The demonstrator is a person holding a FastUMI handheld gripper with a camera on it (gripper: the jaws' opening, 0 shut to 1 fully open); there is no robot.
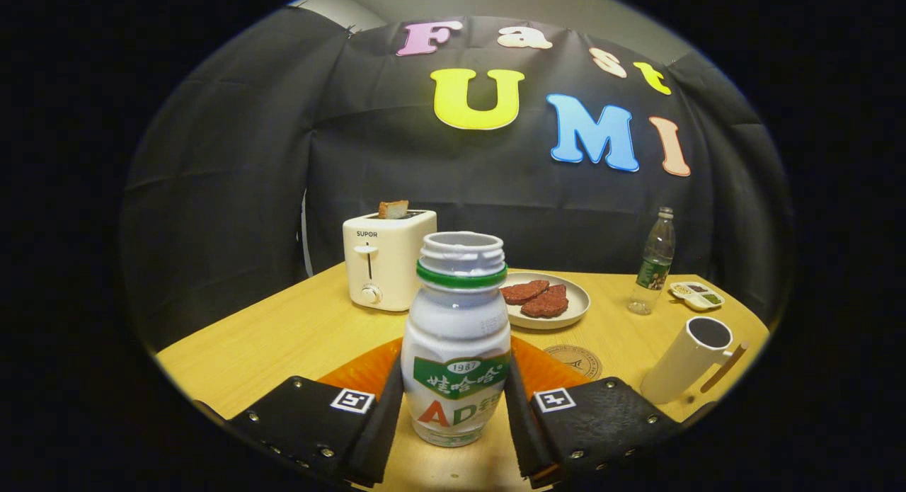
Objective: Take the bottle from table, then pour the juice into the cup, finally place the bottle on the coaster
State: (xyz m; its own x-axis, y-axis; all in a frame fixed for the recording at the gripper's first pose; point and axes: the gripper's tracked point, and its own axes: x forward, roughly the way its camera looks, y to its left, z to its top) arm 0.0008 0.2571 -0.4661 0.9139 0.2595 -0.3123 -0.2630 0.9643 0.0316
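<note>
Now the gripper [453,407] has its two fingers closed against both sides of the bottle [456,336], which stands on the table [283,336] between them, so it should lift straight and keep the open neck upright before moving toward the cup [690,361].

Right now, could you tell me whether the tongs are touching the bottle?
Touching. In the gripper view both fingers of the tongs press against the bottle's lower sides, with no gap visible on either side.
</note>
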